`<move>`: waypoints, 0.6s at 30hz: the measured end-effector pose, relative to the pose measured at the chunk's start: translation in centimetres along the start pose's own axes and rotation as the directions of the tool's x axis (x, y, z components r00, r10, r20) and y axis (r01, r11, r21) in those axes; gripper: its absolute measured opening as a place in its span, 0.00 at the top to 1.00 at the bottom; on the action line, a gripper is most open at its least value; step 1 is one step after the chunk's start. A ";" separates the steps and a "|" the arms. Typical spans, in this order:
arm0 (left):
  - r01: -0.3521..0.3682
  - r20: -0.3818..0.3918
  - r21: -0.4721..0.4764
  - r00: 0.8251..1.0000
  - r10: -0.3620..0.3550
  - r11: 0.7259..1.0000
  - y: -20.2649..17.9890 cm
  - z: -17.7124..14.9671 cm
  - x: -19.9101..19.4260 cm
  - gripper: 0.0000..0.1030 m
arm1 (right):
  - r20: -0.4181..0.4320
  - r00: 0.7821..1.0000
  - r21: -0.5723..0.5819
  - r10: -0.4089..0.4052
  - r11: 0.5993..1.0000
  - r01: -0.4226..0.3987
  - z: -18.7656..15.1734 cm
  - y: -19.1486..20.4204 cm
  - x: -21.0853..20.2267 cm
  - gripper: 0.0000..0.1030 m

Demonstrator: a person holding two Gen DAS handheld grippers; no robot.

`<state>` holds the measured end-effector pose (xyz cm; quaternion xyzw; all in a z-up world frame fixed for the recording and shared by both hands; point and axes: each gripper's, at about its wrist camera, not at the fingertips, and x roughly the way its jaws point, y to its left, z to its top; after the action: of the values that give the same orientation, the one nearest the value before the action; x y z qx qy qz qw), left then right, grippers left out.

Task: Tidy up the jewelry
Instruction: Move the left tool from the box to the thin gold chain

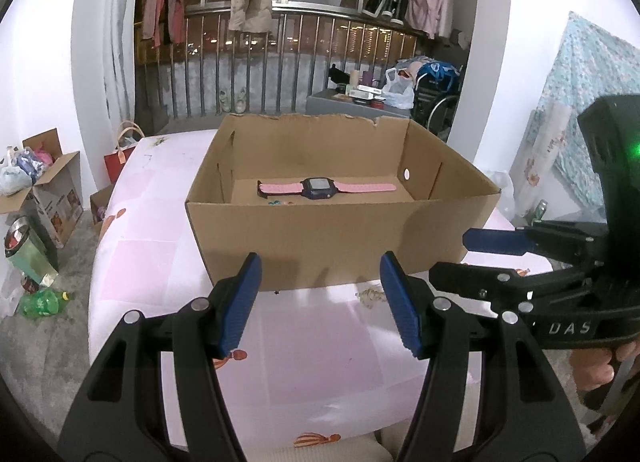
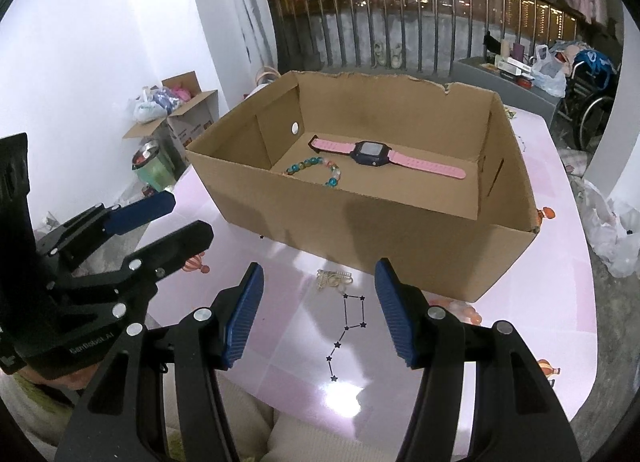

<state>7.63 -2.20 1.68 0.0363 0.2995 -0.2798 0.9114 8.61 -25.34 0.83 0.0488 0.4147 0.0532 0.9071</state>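
An open cardboard box stands on the pink table. Inside it lie a pink-strapped watch and a coloured bead bracelet, which barely shows over the box's front wall in the left wrist view. A small gold trinket rests on the table just in front of the box. My left gripper and right gripper hover side by side before the box, both open and holding nothing. The trinket lies just beyond the right gripper's fingertips.
On the floor to the left are open cartons, a tumbler and a green bottle. A white plastic bag sits off the table's right edge. Behind are a railing with hanging clothes and a wheelchair.
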 end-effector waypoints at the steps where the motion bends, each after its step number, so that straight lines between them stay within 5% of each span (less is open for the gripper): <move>1: -0.001 0.000 0.003 1.000 0.001 1.000 0.1 -0.3 0.2 0.43 | -0.003 1.000 0.001 0.001 1.000 -0.001 -0.1 0.0 0.2 0.45; 18: 0.020 -0.033 -0.018 0.999 -0.021 1.000 1.9 -3.8 3.3 0.43 | -0.060 0.998 0.021 0.018 1.000 -0.017 -2.5 -1.0 3.9 0.45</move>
<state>8.81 -1.34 -3.43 0.0299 0.3176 -0.2859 0.9036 9.35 -25.63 -3.85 0.0600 0.4420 0.0583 0.8931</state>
